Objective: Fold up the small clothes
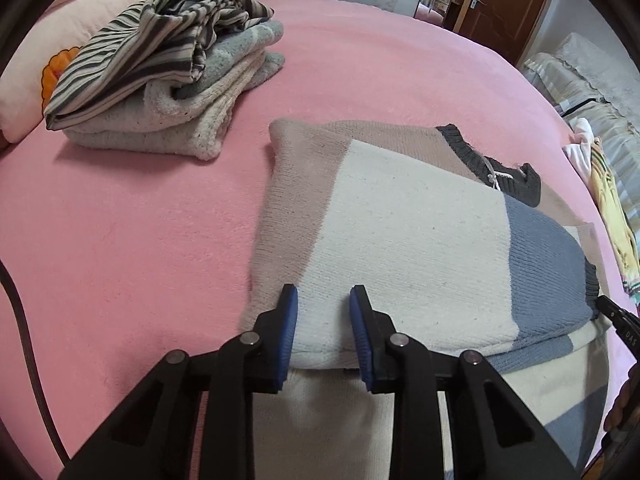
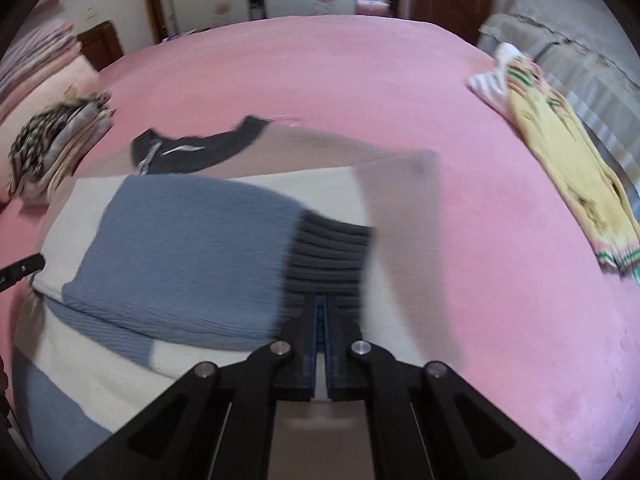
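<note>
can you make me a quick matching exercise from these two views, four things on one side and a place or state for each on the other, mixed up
Things
1. left hand-held gripper
2. right hand-held gripper
3. striped garment
4. yellow garment

States or places
A. on top of the folded pile
B. shut on the sweater's grey cuff
C. open, over the white band of the sweater
D. lying at the right edge of the pink bed

Pairs: 1-C, 2-B, 3-A, 4-D
</note>
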`<state>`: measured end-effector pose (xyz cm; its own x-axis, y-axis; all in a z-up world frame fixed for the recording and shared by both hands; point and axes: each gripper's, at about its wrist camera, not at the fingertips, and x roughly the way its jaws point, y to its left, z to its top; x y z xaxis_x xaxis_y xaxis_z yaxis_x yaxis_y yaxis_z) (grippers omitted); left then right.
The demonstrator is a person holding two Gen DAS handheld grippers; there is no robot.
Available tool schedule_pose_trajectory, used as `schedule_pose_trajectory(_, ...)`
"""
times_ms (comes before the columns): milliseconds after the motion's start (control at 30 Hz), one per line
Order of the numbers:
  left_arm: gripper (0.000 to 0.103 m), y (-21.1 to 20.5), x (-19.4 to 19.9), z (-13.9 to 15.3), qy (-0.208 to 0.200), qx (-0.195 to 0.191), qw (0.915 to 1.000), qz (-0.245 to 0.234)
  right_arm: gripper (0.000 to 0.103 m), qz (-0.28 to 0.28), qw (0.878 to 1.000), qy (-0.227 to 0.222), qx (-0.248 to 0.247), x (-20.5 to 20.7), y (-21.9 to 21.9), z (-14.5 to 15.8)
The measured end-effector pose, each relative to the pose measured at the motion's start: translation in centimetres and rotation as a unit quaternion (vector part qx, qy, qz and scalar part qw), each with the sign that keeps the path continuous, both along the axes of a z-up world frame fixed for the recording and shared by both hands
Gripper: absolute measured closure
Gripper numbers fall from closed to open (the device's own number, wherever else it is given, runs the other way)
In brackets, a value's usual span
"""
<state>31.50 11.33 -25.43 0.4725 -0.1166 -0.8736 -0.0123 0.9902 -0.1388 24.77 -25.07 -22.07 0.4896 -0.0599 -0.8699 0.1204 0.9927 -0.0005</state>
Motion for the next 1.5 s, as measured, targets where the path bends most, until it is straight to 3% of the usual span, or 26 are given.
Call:
schedule_pose_trajectory(133, 0.075, -0.3, -0.6, 1.1, -0.003, 0.001, 1.0, 0.007, 0.102, -0.019, 1.0, 0.003, 0.018, -0.9, -2.2, 0.3)
schedule_pose_trajectory(200, 0.068, -0.5, -1.1, 1.9, -0.006, 0.005, 0.9999, 0.01, 0.102, -0.026, 0.999, -0.004, 0.032, -1.8, -2.6, 1.0)
schedule_pose_trajectory(267, 0.041, -0.7, -1.8, 2.9, -0.01, 0.014, 0.9998, 0.011, 0.102, -0.027, 0.999, -0.011, 0.035, -2.4, -2.4, 1.7)
schedule_pose_trajectory(300, 0.037, -0.7, -2.3, 3.5, -0.016, 0.02, 0.9996, 0.012, 0.102, -0.024, 0.999, -0.014, 0.035, -2.6, -2.2, 2.1)
schedule_pose_trajectory(433, 0.033, -1.0, -4.2, 5.9, -0.037, 0.03, 0.9988, 0.003, 0.102, -0.006, 0.999, -0.028, 0.029, -4.0, -0.9, 3.8)
schedule_pose_trajectory(567, 0.016, -1.0, -6.4, 8.4, -0.056, 0.046, 0.9973, 0.01, 0.102, 0.005, 0.999, -0.048, 0.026, -5.9, 0.4, 6.1)
schedule_pose_trajectory(633, 0.013, -0.8, -7.4, 9.6, -0.064, 0.047, 0.9967, 0.014, 0.102, 0.009, 0.998, -0.058, 0.027, -6.8, 0.9, 7.4)
schedule_pose_trajectory(833, 0.012, -0.6, -9.5, 12.7, -0.068, 0.05, 0.9962, 0.022, 0.099, 0.024, 0.996, -0.084, 0.02, -9.2, 2.0, 11.0)
schedule_pose_trajectory(1233, 0.012, -0.6, -15.7, 17.7, -0.164, 0.036, 0.9857, 0.015, 0.098, 0.042, 0.991, -0.121, 0.03, -14.7, 2.5, 16.2)
schedule_pose_trajectory(1333, 0.012, -0.7, -17.0, 18.1, -0.155, 0.018, 0.9877, -0.009, 0.098, 0.047, 0.99, -0.127, 0.034, -16.2, 2.7, 16.8)
schedule_pose_trajectory(1500, 0.012, -0.6, -20.1, 17.8, -0.153, 0.022, 0.9873, -0.036, 0.097, 0.058, 0.989, -0.13, 0.035, -19.2, 3.2, 16.8)
